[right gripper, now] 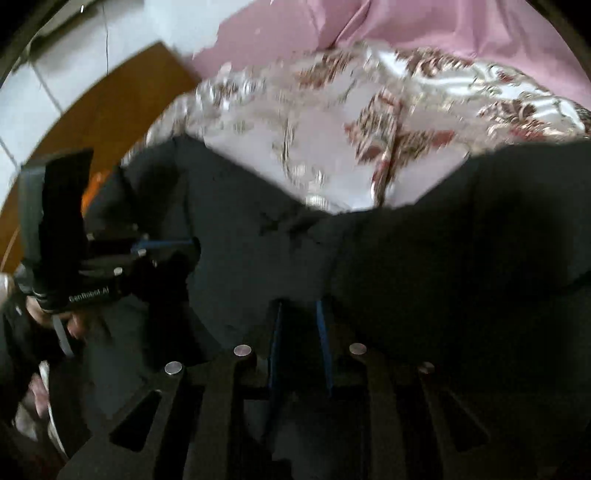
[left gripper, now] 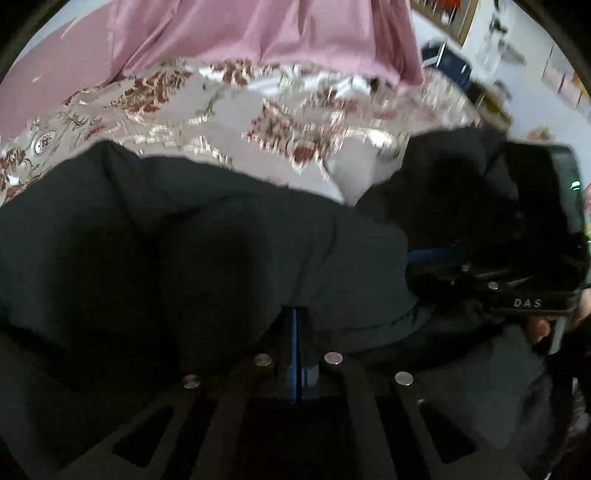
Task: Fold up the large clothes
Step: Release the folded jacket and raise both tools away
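Observation:
A large black garment (left gripper: 184, 240) is held up over a floral bedspread (left gripper: 258, 122). My left gripper (left gripper: 297, 314) is shut on the garment's edge, its blue pads pressed together with cloth bunched over them. My right gripper (right gripper: 299, 314) holds the same black garment (right gripper: 406, 240); its blue pads stand a little apart with dark cloth between them. The right gripper also shows in the left wrist view (left gripper: 424, 254), pinching the cloth at the right. The left gripper also shows in the right wrist view (right gripper: 166, 245) at the left. The garment hides both sets of fingertips.
Pink fabric (left gripper: 258, 33) lies at the far side of the bed. A brown wooden board (right gripper: 110, 107) and white tiled floor (right gripper: 44, 85) are at the left in the right wrist view. Shelves and clutter (left gripper: 517, 48) stand at the far right.

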A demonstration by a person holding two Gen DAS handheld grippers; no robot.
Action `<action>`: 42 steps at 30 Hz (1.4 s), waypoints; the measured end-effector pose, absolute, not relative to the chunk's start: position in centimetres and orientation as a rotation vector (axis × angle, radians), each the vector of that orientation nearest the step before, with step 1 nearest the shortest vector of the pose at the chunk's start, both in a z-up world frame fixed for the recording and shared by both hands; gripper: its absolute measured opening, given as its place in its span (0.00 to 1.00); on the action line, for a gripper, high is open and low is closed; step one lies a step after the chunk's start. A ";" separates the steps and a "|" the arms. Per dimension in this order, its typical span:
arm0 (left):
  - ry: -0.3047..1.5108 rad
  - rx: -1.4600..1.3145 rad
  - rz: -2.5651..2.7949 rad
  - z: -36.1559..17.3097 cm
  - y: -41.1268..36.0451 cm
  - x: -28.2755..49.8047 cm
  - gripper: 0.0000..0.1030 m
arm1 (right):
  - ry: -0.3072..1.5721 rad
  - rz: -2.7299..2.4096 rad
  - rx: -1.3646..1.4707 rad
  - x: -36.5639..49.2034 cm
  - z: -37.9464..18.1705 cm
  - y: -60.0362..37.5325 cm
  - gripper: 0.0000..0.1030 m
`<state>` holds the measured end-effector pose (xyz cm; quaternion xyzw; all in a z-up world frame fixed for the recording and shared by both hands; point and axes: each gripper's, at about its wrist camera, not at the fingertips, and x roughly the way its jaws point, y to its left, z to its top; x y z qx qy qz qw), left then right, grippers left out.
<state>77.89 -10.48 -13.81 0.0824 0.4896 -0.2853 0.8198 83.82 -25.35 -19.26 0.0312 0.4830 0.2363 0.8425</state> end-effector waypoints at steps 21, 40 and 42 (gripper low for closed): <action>0.859 0.044 -0.463 -9.0 -7.5 72.1 0.65 | 0.794 0.310 -0.047 77.6 -16.5 -25.1 0.34; 0.609 0.012 -0.364 8.2 -4.5 52.0 1.00 | 0.555 0.272 0.023 58.8 0.4 -27.5 0.97; 0.577 0.028 -0.343 9.4 -4.3 49.6 1.00 | 0.526 0.273 0.026 56.4 1.7 -27.6 0.97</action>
